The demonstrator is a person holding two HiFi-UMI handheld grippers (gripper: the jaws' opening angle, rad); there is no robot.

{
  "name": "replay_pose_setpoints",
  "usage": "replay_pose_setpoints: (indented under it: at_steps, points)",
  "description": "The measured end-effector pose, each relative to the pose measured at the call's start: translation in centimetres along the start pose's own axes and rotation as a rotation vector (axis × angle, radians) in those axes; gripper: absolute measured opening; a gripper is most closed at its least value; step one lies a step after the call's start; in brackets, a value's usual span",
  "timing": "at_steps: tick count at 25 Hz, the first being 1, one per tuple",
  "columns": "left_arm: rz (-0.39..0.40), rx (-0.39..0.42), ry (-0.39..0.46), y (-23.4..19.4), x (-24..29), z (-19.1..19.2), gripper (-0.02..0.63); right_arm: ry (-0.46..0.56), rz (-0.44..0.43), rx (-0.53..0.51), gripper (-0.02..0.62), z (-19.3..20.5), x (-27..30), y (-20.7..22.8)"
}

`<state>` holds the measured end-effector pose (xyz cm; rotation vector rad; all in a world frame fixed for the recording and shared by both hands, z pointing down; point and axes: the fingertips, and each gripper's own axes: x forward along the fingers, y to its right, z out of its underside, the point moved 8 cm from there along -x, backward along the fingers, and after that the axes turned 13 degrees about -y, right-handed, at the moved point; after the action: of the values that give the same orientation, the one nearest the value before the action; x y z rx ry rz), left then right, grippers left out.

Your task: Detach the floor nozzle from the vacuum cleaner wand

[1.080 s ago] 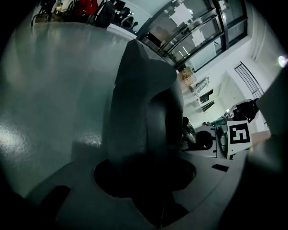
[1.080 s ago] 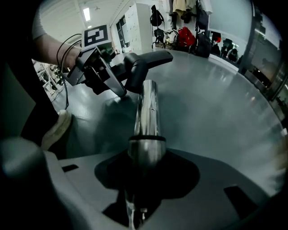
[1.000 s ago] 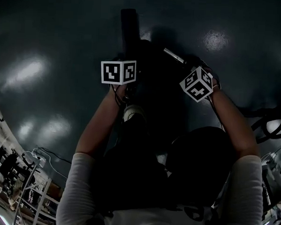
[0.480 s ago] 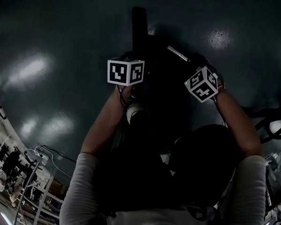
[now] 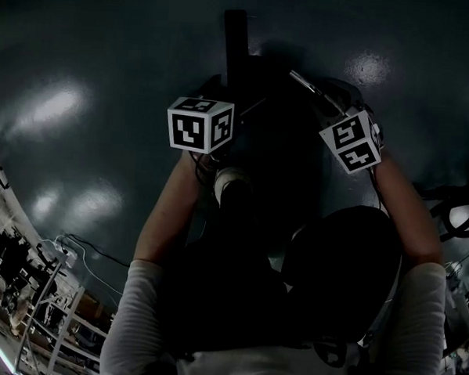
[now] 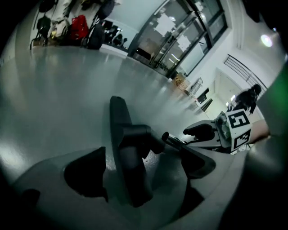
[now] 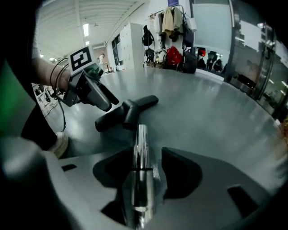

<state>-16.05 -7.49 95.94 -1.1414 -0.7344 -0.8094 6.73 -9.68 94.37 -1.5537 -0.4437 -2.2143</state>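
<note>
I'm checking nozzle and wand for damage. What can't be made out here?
- Rear end of the wand: cut off by the right gripper view's bottom edge.
- Socket of the floor nozzle: too dark to see into, both gripper views.
- Head view: both nearly lost against the dark floor.

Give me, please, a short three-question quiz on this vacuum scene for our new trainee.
1. True or false: the nozzle is joined to the wand.
2. What is between the jaws of the right gripper? A) wand B) nozzle C) cable
3. Fill in: the nozzle lies on the ____.
Key: 1 false, they are apart; 2 A, though its jaws are opening; 3 floor.
</note>
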Motion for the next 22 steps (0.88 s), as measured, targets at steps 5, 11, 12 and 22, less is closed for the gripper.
replay_pose_setpoints:
  at_steps: [5,11,12,22]
  points:
    - [-0.180,0.146,0.195,2.0,-4.6,-1.9,0.104,0.091,-0.020,0.048,0.141,-1.0,-2.0,-0.9]
    - [-0.129,0.086,0.182,6.3,-9.7,-1.1,0.006,0.250,0.094,0.246,0.003,-3.9,-10.8,-3.1]
    - [-0.130,0.090,0.181,7.5,-11.4,-1.2,0.006,0.275,0.102,0.275,0.003,-4.8,-13.0,-3.4]
    - [-0.169,0.105,0.255,24.2,-37.7,-5.3,0.005,0.311,0.152,0.401,0.003,-11.7,-43.2,-6.7]
